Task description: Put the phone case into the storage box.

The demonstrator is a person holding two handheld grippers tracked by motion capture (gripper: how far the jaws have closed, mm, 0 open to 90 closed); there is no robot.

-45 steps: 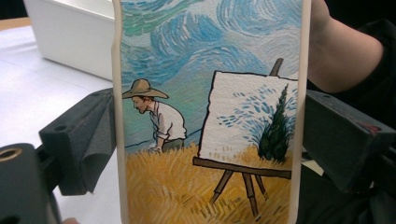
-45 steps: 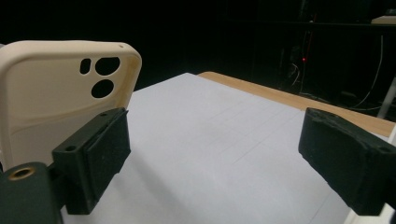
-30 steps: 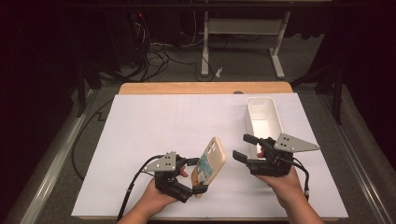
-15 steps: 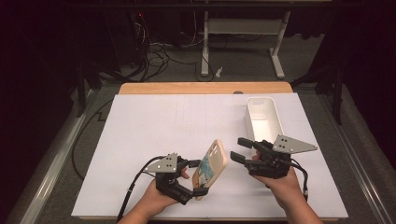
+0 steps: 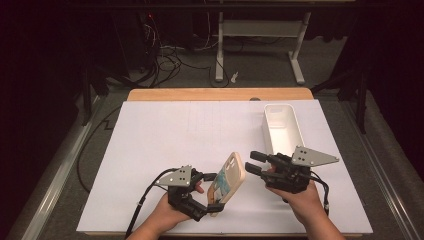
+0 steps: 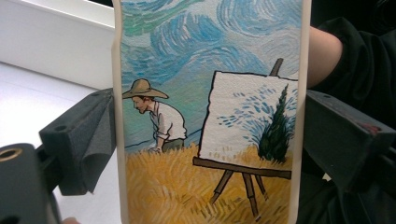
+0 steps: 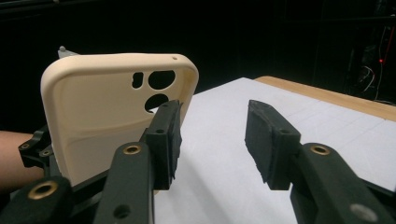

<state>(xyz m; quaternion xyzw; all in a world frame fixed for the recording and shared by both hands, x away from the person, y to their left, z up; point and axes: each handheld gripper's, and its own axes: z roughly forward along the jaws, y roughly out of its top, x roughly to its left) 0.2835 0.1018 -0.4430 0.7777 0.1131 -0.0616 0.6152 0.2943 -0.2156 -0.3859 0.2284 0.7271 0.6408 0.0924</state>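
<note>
The left tool (image 5: 214, 192) is clenched on a cream-coloured phone case with a painted picture on its back (image 5: 227, 183), its two dark pads pressing the long edges of the case from either side, as the left gripper view shows close up: the printed scene (image 6: 210, 116) has swirling blue sky, a figure in a straw hat bent over a yellow field, and a canvas on an easel. In the high view the case stands tilted on edge above the near part of the white-covered table (image 5: 175, 135), held clear of the surface between the two hands. The right tool (image 5: 254, 163) sits just beside the case on its right, pointing toward it; its jaws have just been closing, yet nothing is between them and they stand apart, released. In the right gripper view the plain inner side of the case (image 7: 107, 112), with its camera cut-outs near the top, rises behind one of that tool's pads. A white rectangular plastic bin (image 5: 282, 127) rests on the table beyond the right hand (image 5: 300, 202), well apart from the case.
</note>
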